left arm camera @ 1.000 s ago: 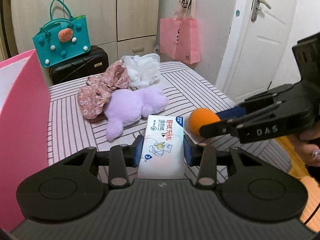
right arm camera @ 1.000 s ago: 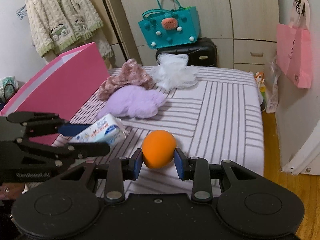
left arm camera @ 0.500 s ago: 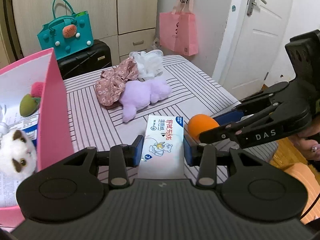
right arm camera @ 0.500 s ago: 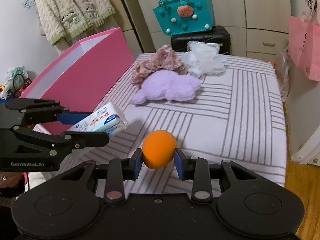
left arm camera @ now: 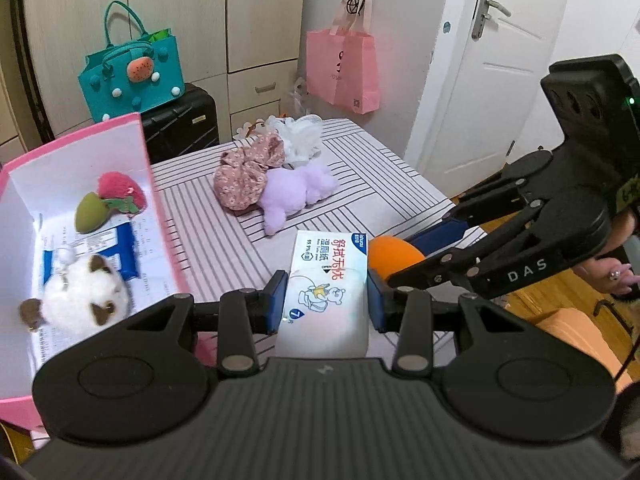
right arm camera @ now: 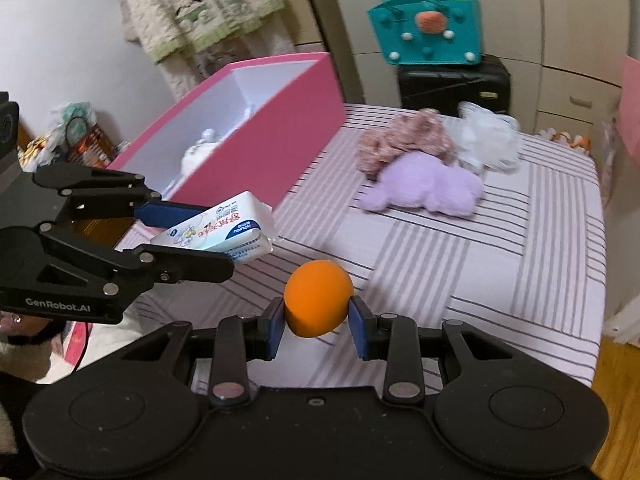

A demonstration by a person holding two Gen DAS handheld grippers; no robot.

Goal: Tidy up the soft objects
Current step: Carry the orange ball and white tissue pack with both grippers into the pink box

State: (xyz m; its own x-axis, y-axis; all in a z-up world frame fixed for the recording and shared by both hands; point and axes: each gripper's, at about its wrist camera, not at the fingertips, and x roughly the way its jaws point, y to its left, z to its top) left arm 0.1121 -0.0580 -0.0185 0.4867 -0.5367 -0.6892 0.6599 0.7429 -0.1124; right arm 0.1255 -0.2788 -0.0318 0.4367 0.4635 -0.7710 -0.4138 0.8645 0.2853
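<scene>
My left gripper point(left arm camera: 326, 300) is shut on a white pack of wet wipes point(left arm camera: 326, 280), held above the striped table point(left arm camera: 200, 216) just right of the pink box point(left arm camera: 154, 200). My right gripper point(right arm camera: 318, 322) is shut on an orange soft ball point(right arm camera: 318, 304), close beside the left one; the ball point(left arm camera: 392, 258) and right gripper point(left arm camera: 424, 250) also show in the left wrist view. The left gripper point(right arm camera: 192, 236) with the wipes pack point(right arm camera: 220, 230) shows in the right wrist view. On the table lie a purple plush point(left arm camera: 296, 192), a floral cloth point(left arm camera: 246, 168) and a white fluffy piece point(left arm camera: 300, 140).
Inside the pink box lie a white and brown plush point(left arm camera: 84, 300), a red and green plush point(left arm camera: 112, 202) and a blue pack point(left arm camera: 120, 254). A black suitcase point(left arm camera: 180, 126) with a teal bag point(left arm camera: 132, 76) stands behind the table. A pink bag point(left arm camera: 342, 68) hangs by the door.
Both grippers have risen and moved left toward the pink box with their objects held. The box's inside has come into view.
</scene>
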